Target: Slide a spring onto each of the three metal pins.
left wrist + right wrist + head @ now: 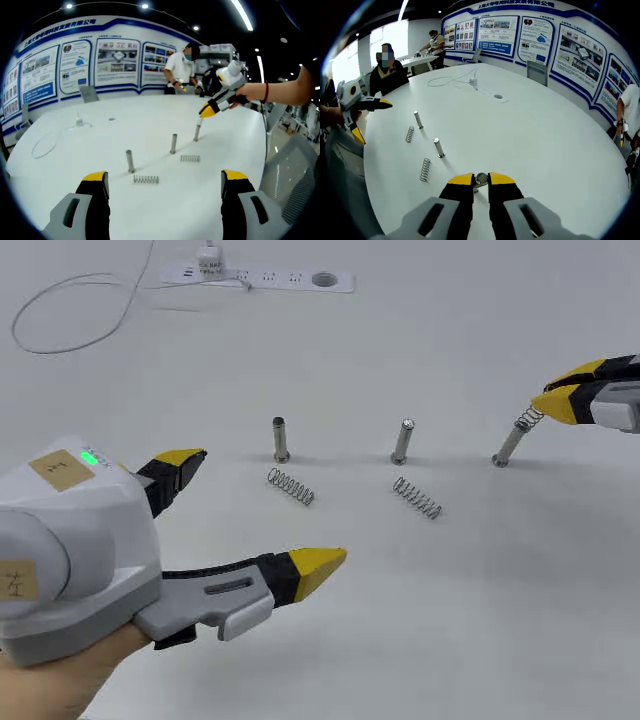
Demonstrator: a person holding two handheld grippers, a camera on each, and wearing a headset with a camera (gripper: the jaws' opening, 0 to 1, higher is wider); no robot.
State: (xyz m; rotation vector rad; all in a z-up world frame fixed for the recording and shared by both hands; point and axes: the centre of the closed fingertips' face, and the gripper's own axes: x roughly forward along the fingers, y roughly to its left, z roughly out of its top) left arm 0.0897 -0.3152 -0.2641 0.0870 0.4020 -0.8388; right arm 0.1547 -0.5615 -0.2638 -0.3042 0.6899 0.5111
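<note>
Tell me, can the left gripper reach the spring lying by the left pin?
Probably yes. The left gripper is open, and that spring lies flat on the bare table ahead of its jaws, with nothing between them. The pin stands close behind the spring, so coming in low looks safest.

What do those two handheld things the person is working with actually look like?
Both are handheld tongs: the left tongs and right tongs have pale grey plastic bodies, black jaws and pointed yellow tips. The left body carries two tan tape labels and a small green light. In the left gripper view, a dark band circles the wrist behind the right tongs.
</note>
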